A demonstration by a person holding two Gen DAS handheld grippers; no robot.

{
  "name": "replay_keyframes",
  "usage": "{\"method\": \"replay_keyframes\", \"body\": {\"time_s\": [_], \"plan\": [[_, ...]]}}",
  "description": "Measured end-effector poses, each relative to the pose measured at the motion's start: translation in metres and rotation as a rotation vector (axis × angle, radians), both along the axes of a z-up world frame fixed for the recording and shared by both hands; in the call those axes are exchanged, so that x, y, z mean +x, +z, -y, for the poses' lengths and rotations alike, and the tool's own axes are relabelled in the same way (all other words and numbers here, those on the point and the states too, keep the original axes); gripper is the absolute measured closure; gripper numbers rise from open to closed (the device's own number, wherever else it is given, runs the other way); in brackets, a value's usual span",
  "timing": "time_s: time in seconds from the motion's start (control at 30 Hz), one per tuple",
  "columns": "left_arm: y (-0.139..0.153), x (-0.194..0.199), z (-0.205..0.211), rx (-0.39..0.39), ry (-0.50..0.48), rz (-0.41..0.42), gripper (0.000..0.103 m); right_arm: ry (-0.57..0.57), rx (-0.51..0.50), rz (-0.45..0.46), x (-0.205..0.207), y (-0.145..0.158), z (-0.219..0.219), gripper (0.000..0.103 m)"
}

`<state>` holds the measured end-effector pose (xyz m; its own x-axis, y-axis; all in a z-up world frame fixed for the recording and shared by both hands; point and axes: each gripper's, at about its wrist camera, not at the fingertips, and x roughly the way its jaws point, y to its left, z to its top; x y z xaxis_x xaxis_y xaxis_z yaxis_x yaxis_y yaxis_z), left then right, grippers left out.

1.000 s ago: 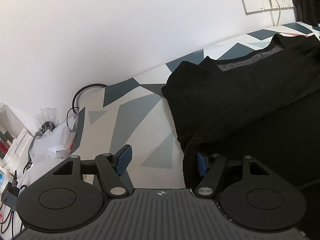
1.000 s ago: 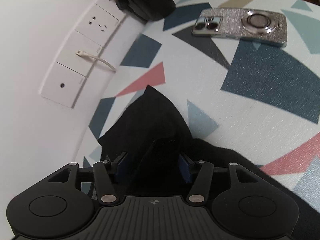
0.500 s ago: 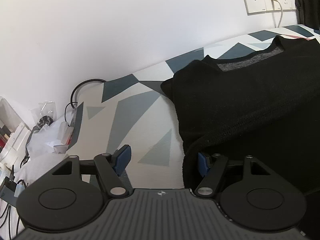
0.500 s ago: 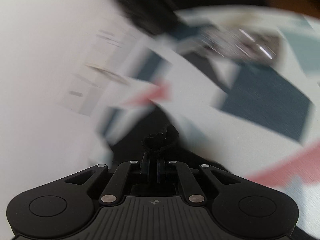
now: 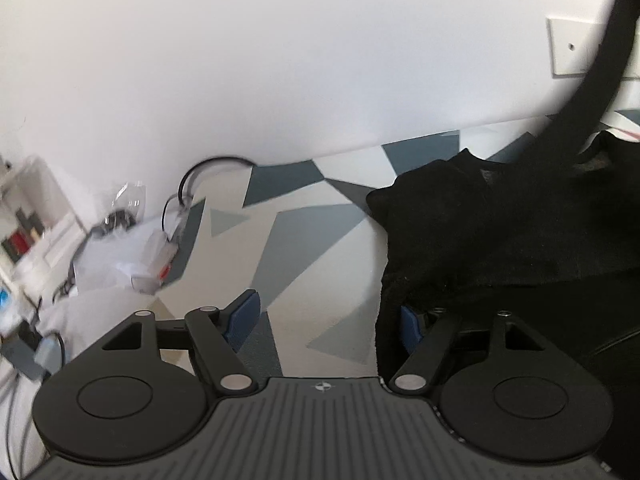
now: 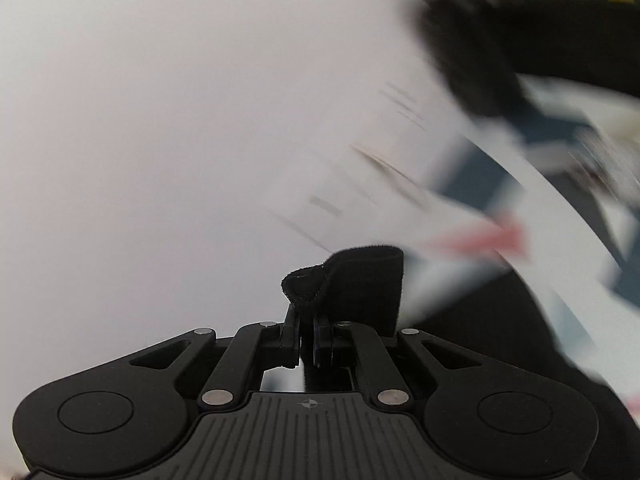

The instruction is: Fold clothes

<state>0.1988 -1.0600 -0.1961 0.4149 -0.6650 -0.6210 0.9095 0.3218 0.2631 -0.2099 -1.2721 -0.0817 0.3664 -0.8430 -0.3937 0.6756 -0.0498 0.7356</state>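
Your fold is only at its beginning, as far as I can judge. The black garment (image 5: pixel 500 240) lies spread on the surface (image 5: pixel 304 248) with the blue and grey triangle pattern, close to the white wall (image 5: pixel 280 60), and it looks not yet folded: one thick hem runs across it, and the collar part near the wall is open to view. Your right tool (image 6: pixel 307 336) is closed tightly on a small piece of the black cloth, which stands up as a bunched tip above the pads, and the blurred background of the right wrist view suggests that this hand is in fast motion. In the left wrist view a long black strip (image 5: pixel 600 60), probably a sleeve or a corner of the same garment, goes up from the cloth to the upper right edge; I think this is the part that your right tool carries, but I cannot see the connection itself. Your left tool (image 5: pixel 326 320) is wide and its jaws are opening a little more; one blue pad is free over the bare surface and the other pad (image 5: pixel 410 322) is at the edge of the garment, partly hidden by the cloth, so nothing is pressed between them. What is left is almost everything: to bring the lifted part over the body of the garment, to lay it flat, and then to make the other folds.
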Motion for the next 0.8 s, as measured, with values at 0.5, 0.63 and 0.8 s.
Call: {"method": "replay_keyframes", "body": {"time_s": [0.5, 0.63, 0.8], "plan": [[-0.014, 0.011, -0.001, 0.052, -0.029, -0.036, 0.024, -0.078, 0.329, -0.207, -0.062, -0.12, -0.042, 0.097], [-0.013, -0.003, -0.003, 0.086, -0.139, 0.084, 0.023, -0.078, 0.356, -0.34, -0.051, -0.122, -0.046, 0.084], [0.015, -0.025, -0.04, -0.063, -0.322, 0.089, 0.025, -0.23, 0.358, -0.336, -0.064, -0.118, -0.065, 0.066]]}}
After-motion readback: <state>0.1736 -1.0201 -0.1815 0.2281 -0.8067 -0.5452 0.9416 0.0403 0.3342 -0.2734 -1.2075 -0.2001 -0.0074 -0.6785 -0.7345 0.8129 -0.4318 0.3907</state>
